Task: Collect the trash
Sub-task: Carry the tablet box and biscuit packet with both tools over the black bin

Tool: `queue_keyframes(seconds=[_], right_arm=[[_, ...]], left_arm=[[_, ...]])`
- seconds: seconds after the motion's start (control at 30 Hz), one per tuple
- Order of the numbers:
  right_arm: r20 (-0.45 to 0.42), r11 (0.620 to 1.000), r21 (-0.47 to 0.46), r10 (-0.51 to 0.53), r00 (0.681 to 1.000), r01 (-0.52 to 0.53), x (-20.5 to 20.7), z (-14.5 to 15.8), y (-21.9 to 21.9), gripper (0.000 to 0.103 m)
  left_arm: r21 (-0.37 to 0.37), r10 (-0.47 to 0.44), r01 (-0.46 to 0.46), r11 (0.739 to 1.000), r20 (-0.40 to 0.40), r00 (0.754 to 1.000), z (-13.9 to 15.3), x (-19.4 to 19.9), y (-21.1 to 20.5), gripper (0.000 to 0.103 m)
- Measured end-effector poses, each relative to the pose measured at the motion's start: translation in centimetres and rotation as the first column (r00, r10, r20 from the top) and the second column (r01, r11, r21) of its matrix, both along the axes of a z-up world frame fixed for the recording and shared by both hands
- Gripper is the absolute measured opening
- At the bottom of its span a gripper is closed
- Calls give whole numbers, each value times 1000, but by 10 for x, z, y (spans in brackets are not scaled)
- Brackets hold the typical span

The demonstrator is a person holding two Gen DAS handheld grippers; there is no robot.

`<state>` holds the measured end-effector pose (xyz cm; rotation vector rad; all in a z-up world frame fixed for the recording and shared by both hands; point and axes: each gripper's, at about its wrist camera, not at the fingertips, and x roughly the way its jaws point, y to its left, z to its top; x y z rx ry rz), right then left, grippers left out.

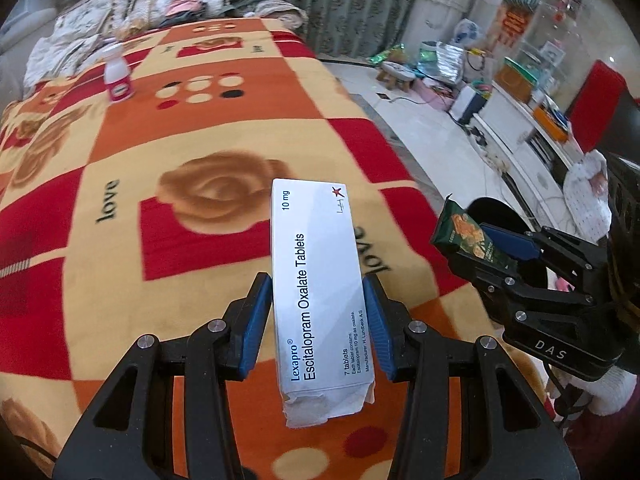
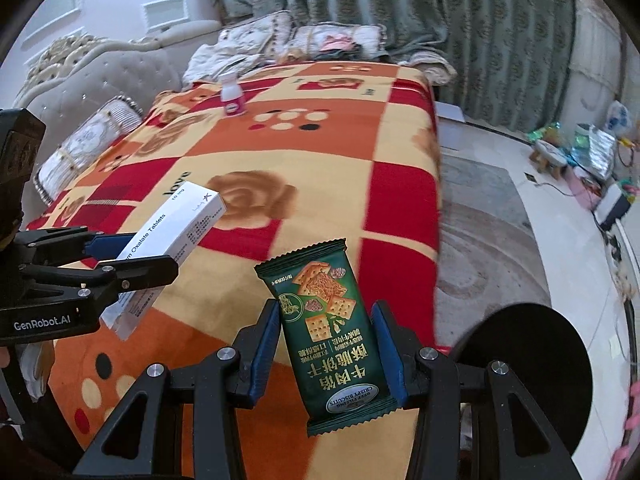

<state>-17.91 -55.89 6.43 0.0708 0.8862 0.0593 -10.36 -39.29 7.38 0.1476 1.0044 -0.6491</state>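
Note:
My left gripper is shut on a white tablet box, held lengthwise above the patterned blanket. In the right wrist view the same box sticks out of the left gripper at the left. My right gripper is shut on a green biscuit packet; in the left wrist view this packet and the right gripper appear at the right. A small white and pink bottle stands upright at the far end of the blanket.
A black round bin sits on the floor at the bed's right side, close under the right gripper. Pillows and a padded headboard lie beyond the blanket. Bags, a stool and a white cabinet line the far wall.

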Motion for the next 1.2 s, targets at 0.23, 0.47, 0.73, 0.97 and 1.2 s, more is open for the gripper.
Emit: queue_keyframes(seconds=[0.23, 0.47, 0.73, 0.97, 1.2], right_arm=[[-3, 998, 0, -70, 998, 70, -15, 0, -29, 45], [-5, 991, 1, -137, 991, 137, -31, -1, -58, 45], [-14, 978, 0, -209, 978, 209, -46, -5, -91, 45], [-30, 961, 11, -276, 961, 276, -61, -13, -120, 45], [-47, 945, 20, -324, 945, 326, -72, -20, -144, 45]], left_arm=[[-7, -64, 64, 998, -8, 998, 0, -12, -32, 45], [-21, -121, 121, 992, -14, 993, 2, -19, -66, 45], [-32, -189, 188, 982, -29, 981, 0, -29, -107, 45], [-39, -232, 231, 972, -42, 972, -4, -34, -138, 45], [-39, -263, 262, 964, -48, 963, -8, -38, -162, 45]])
